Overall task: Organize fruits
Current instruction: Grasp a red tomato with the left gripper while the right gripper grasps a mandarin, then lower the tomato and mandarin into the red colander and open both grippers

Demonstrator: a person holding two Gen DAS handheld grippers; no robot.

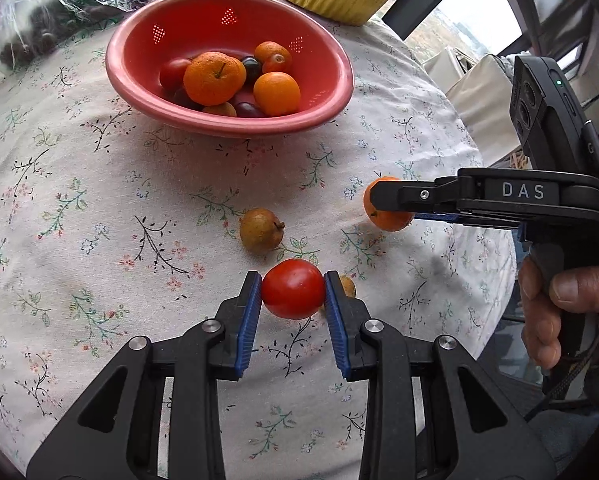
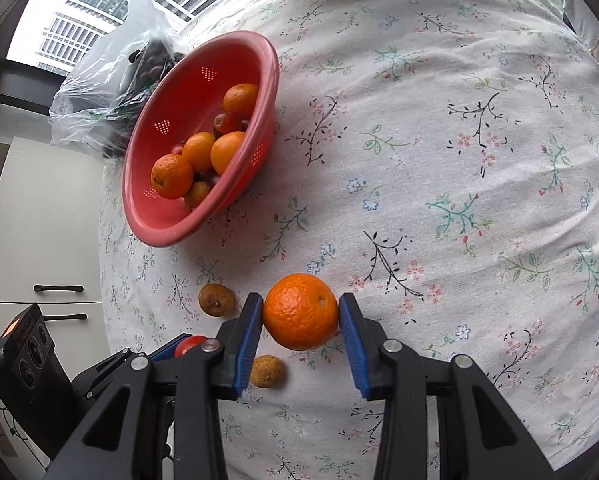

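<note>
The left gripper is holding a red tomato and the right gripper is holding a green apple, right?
Not quite. The left gripper does hold the red tomato, but the right gripper holds an orange, not a green apple. The right wrist view shows it squeezed between the blue pads.

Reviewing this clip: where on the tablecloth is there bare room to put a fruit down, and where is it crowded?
Free: the cloth right of the red bowl and beyond the orange, and the stretch between bowl and brown fruit. Crowded: around the tomato, where both grippers and two small brown fruits sit close.
</note>
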